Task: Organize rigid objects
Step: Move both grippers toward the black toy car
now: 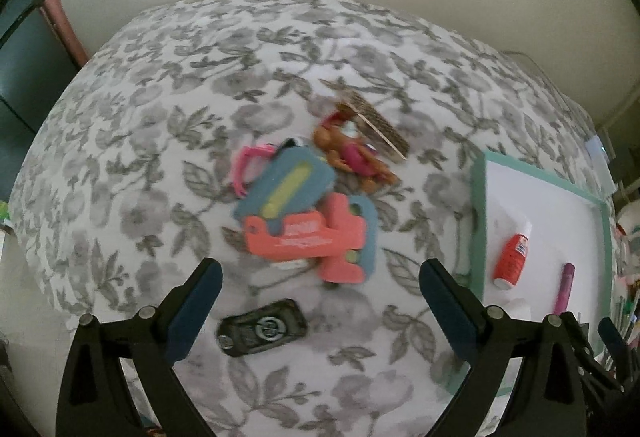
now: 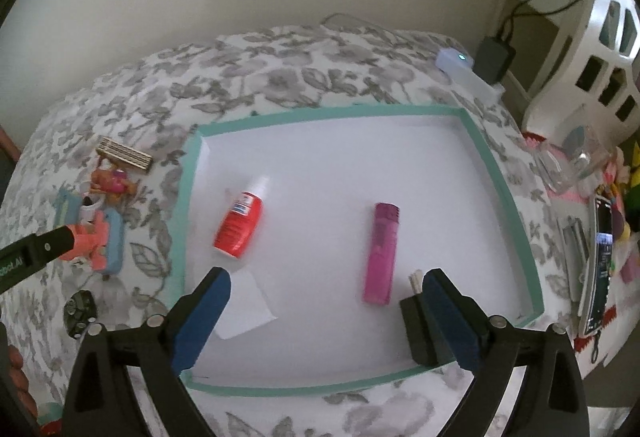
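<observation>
Two items already lay in the teal-rimmed box lid [image 2: 500, 173], which I took to be where everything was being gathered: a red bottle [image 2: 239, 225] ahead of the right gripper's [image 2: 326, 311] left finger, and a pink lighter [image 2: 382, 253] ahead of it, nearer the right finger. A small black block [image 2: 420, 329] sat against the inner side of that right finger; whether it touched the pad I couldn't tell. The right jaws stood wide apart and held nothing.

Over on the flowered bedspread [image 1: 160, 85], the unsorted heap waited just ahead of the left gripper [image 1: 320, 301]: coral and blue foam pieces [image 1: 304, 225] stacked loosely, a small doll [image 1: 352, 153] and a ribbed card [image 1: 380, 125] beyond them. A black key fob [image 1: 262, 327] lay between the left fingers, closer to the left one, clear of both pads. Those jaws were spread wide too, gripping nothing; my guess was that the fob would be the easiest next pick.
</observation>
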Tool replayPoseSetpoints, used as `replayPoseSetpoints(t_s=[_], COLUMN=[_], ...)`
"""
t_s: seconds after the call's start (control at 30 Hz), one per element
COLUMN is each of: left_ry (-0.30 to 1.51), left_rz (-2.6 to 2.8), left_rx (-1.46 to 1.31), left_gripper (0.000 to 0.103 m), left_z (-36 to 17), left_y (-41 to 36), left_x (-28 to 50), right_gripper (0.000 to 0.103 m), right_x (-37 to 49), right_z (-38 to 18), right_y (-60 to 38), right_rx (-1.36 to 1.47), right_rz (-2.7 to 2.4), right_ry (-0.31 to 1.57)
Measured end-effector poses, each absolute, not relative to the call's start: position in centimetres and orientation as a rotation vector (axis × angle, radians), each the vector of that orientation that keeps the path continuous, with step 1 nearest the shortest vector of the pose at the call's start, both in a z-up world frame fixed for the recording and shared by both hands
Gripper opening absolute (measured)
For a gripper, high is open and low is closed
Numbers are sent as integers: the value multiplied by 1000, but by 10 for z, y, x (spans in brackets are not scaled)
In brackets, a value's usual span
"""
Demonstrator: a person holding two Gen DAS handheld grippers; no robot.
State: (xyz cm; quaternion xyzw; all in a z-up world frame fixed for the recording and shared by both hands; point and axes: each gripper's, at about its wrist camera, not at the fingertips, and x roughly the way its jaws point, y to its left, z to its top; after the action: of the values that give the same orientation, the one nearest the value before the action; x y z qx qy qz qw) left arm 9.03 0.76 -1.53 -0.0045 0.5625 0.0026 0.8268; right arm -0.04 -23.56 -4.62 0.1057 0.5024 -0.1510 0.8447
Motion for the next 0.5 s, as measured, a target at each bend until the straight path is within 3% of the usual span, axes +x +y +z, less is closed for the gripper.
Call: replayPoseSetpoints(t_s=[0.5], left_ry=[1211], left_rz=[127], left_rx=[-149], left_gripper=[99], left_z=[-9], left_y=[89], left_x=[97], right_gripper=[98], right_x=[15], right_z=[-41], right_y=[-161], right_rx=[148], right_rz=[-153], right_ry=[1036])
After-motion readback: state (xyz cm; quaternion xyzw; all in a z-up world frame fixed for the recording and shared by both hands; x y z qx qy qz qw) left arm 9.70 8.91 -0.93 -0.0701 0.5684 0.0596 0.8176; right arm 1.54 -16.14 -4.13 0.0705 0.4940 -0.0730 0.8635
